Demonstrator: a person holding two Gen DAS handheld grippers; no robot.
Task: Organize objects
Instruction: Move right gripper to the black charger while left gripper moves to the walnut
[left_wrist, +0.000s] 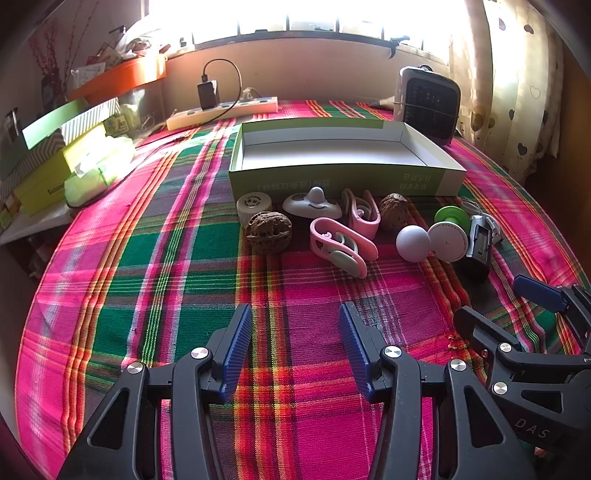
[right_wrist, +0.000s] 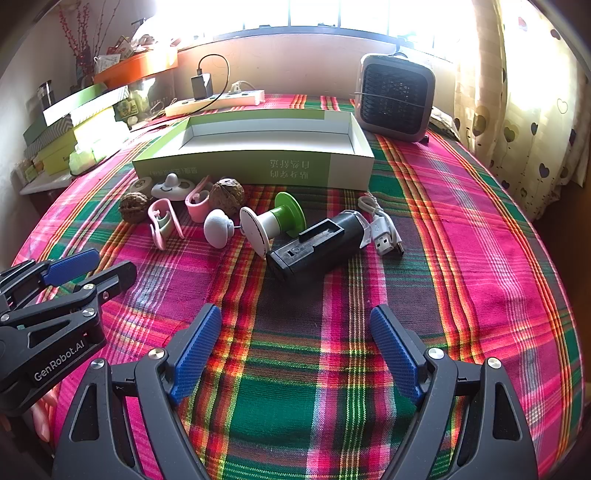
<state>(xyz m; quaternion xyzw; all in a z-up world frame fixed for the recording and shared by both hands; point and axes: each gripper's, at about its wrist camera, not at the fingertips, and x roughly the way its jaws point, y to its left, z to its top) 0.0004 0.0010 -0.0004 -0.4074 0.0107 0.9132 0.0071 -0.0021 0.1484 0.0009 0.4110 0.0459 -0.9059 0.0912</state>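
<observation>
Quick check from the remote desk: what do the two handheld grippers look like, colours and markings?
Both are black plastic frames with silver screws and ribbed blue pads. The left gripper reads "GenRobot.AI" on its side; the right gripper shows "DAS". No cables visible.

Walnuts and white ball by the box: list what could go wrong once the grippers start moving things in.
1. The white ball and walnuts are round; open jaws could nudge them rolling across the cloth.
2. The white cable lies against the black device and may drag along.
3. Items crowd together, so the pink clips could get bumped.
</observation>
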